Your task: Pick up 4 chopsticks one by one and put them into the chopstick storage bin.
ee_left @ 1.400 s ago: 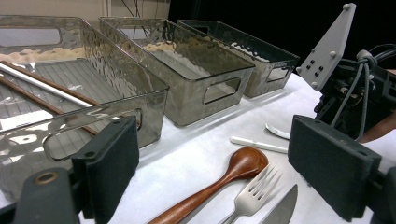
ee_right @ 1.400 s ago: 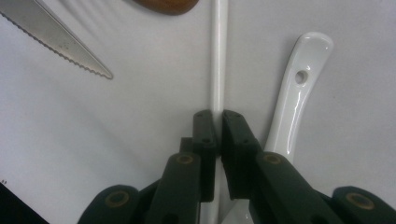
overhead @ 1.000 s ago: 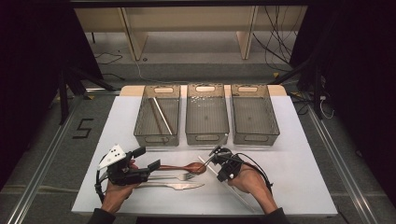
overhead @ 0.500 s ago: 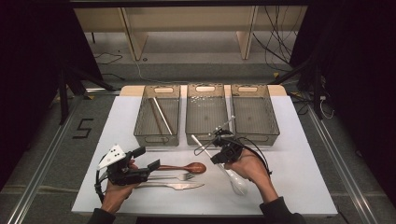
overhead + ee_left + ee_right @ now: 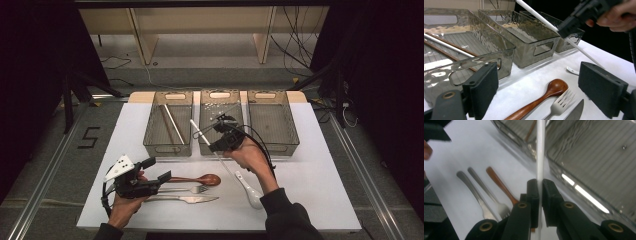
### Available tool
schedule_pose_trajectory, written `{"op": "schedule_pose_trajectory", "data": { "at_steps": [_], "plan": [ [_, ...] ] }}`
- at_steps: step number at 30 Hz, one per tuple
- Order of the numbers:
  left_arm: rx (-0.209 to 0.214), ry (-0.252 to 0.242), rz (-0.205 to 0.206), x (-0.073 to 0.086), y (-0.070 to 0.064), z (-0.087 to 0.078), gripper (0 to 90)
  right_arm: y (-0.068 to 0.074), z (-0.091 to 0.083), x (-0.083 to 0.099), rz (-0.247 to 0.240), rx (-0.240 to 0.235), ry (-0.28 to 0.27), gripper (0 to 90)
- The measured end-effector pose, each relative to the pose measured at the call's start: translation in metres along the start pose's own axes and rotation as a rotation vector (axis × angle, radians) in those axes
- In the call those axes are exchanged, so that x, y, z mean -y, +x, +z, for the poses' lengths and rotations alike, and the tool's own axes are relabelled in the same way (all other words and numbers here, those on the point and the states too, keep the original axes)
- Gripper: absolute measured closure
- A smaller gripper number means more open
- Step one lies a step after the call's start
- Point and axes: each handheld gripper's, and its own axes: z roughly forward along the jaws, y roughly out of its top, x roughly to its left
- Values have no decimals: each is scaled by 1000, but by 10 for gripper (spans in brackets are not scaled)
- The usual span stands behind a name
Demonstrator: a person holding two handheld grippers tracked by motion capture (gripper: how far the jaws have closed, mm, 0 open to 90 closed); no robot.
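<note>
A person's right gripper held a white chopstick aloft just in front of the middle bin of three clear plastic bins lined up along the far side of a white table. Its jaws were clamped together on the stick, which ran up between them in the right gripper view and slanted from upper left down toward the person in the high view. The stick hung clear of the table, its upper end over the near rim of the middle bin.

The left gripper rested low near the table's front edge, its jaws standing well apart and holding nothing. Just beside it lay a wooden spoon, a metal fork and a table knife, side by side and pointing right. A white ceramic spoon lay on the table below the right hand.

The left bin held another white chopstick and a brown chopstick lying alongside each other. The right bin stood next to the middle one.
</note>
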Motion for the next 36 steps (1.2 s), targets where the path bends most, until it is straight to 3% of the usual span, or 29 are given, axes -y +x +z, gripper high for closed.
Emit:
{"op": "schedule_pose_trajectory", "data": {
  "at_steps": [16, 36],
  "plan": [
    [3, 0, -2, 0, 1, -1, 163, 2, 12, -51, -10, -13, -71, 849],
    [6, -5, -6, 0, 1, -1, 163, -1, 24, -99, 70, -18, -167, 849]
  ]
}}
